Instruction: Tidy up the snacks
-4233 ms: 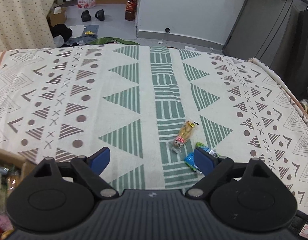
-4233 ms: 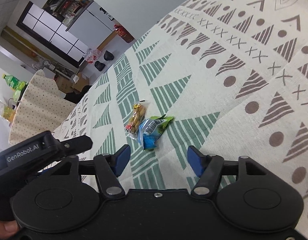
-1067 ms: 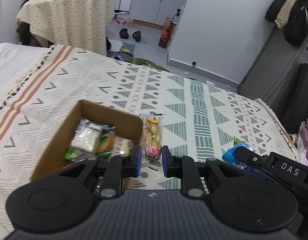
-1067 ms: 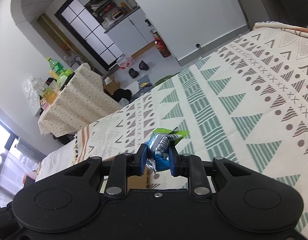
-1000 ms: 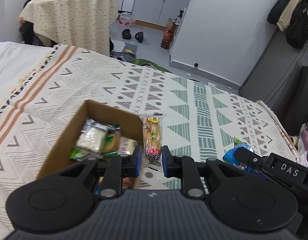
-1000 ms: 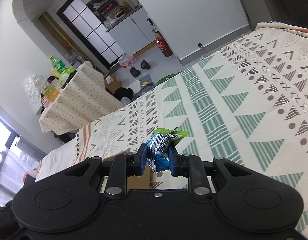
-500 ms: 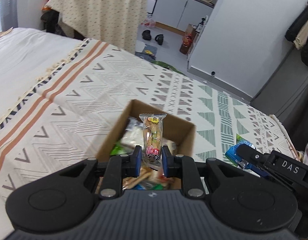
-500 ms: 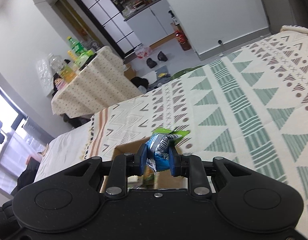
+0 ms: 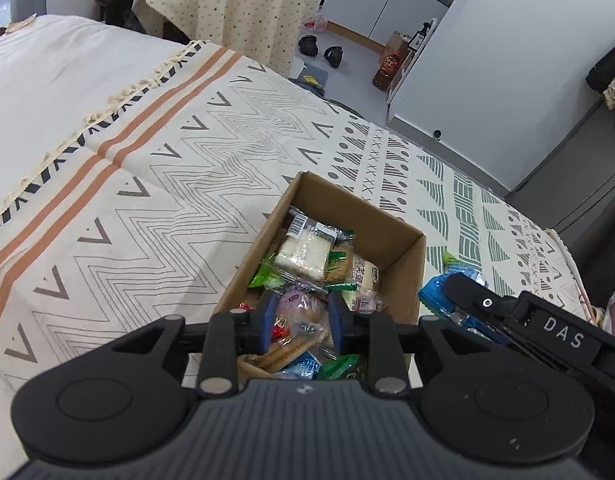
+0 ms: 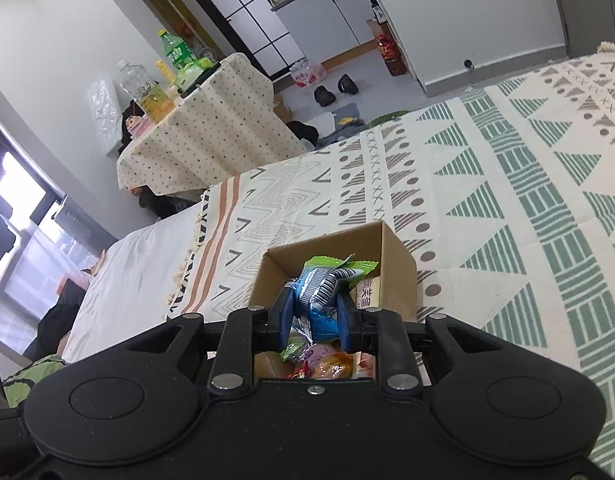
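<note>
**Box nearly filled; one blue packet not yet in**

Left wrist view: the left gripper (image 9: 300, 322) hangs over the near end of the cardboard box (image 9: 405, 256), its blue pads parted with nothing clamped between them; only the heap below shows through the gap. The box sits on the patterned blanket (image 9: 187, 160) spread over a bed, and it is well stocked: a white wafer packet (image 9: 305, 250) on top, green wrappers, a biscuit pack, a pinkish bag. Judging by this, most of the sorting is done. To the right, just outside the box wall, the right gripper's finger (image 9: 479, 302) shows with the blue snack packet (image 9: 441, 300) against it. No loose snacks appear on the blanket here, though the gripper body blocks the whole near strip and the box's near end.

Right wrist view: the right gripper (image 10: 313, 314) pinches the blue snack packet (image 10: 319, 296) with its green top edge, held above the cardboard box (image 10: 391, 268). What is left, I judge, is to lower and release it. The packet hides much of the box's inside, its printing is unreadable, and the blanket to the right runs out of frame, so stray snacks there cannot be ruled out.
</note>
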Demonstrator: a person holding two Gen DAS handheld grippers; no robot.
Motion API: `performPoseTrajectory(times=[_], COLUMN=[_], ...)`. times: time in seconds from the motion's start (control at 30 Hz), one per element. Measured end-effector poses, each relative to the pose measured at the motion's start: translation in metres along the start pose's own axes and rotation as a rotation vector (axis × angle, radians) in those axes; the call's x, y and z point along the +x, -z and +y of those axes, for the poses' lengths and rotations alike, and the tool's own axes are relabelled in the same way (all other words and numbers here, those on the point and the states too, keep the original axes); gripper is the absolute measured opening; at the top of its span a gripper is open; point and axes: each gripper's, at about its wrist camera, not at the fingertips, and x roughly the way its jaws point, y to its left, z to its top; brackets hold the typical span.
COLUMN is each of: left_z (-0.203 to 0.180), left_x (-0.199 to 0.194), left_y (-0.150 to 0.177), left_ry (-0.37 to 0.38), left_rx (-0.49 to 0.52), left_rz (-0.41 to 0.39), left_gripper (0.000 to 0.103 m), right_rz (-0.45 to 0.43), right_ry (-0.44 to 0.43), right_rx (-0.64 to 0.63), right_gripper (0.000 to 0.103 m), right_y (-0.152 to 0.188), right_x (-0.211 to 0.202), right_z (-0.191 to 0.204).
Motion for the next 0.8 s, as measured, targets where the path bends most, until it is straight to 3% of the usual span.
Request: performPoseTrajectory(times=[0.07, 0.13, 0.4, 0.6, 0.8], left_z=[0.0, 0.0, 0.001, -0.002, -0.013], left_x=[-0.002, -0.004, -0.017, -0.025, -0.04], left_y=[0.0, 0.0, 0.003, 0.008, 0.015], left_ry=[-0.003, -0.008, -0.044, -0.061, -0.082], left_rx=[0.0, 0.0, -0.001, 0.014, 0.056], left_rz=[0.003, -0.001, -0.022, -0.022, -0.03], left_gripper=[0.031, 0.044, 0.076, 0.082, 0.087], right_rz=[0.007, 0.012, 0.007, 0.011, 0.009], right_ry=[-0.004, -0.009, -0.017, 0.008, 0.024], right_rx=[-0.008, -0.007, 0.001, -0.002, -0.025], right_gripper=[0.024, 0.024, 0.03, 0.031, 0.047], right_y=[0.001, 0.002, 0.004, 0.008, 0.009], right_x=[0.002, 0.001, -0.007, -0.022, -0.041], right_z=[0.003, 0.005, 0.005, -0.004, -0.014])
